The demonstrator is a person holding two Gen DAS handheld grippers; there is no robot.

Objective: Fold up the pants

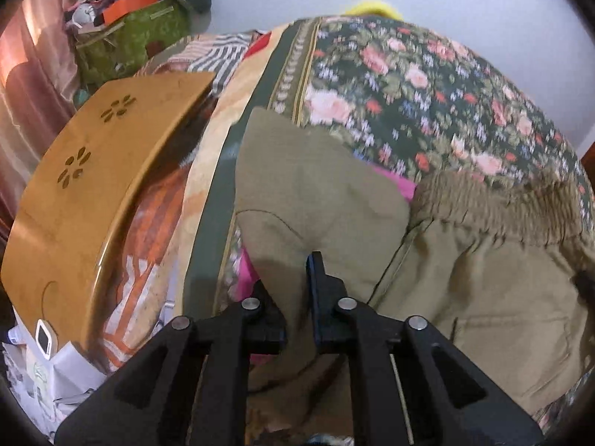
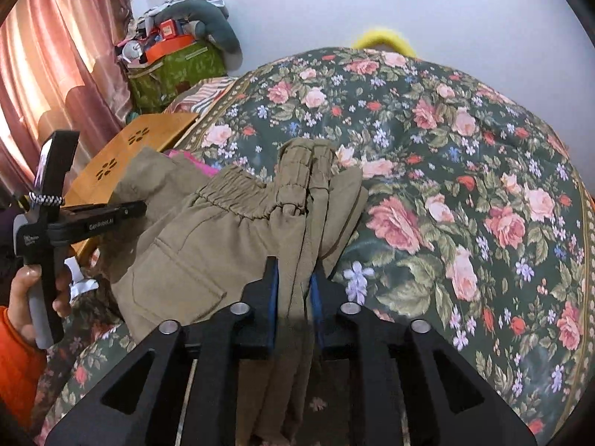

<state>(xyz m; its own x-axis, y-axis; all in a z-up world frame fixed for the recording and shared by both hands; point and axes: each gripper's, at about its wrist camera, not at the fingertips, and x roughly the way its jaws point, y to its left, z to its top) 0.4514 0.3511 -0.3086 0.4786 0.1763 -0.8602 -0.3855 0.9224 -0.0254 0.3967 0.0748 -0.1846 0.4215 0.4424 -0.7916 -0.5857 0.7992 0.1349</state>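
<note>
Olive-khaki pants [image 1: 465,278] with an elastic waistband [image 1: 520,208] lie on a floral bedspread [image 1: 409,74]. My left gripper [image 1: 293,290] is shut on a fold of the pants fabric near the bed's left edge. My right gripper [image 2: 293,282] is shut on a bunched strip of the pants [image 2: 223,230], which runs between its blue-padded fingers [image 2: 271,290]. In the right wrist view the left gripper's body [image 2: 67,219] shows at the far left, held by a hand in an orange sleeve; its fingertips are hidden in the fabric there.
A wooden lap table [image 1: 93,193] with flower cutouts stands left of the bed. A pink cloth [image 1: 394,182] lies under the pants. A green bag with clutter [image 2: 174,70] and pink curtains [image 2: 48,74] are at the far left. A yellow object [image 2: 383,39] sits at the bed's far edge.
</note>
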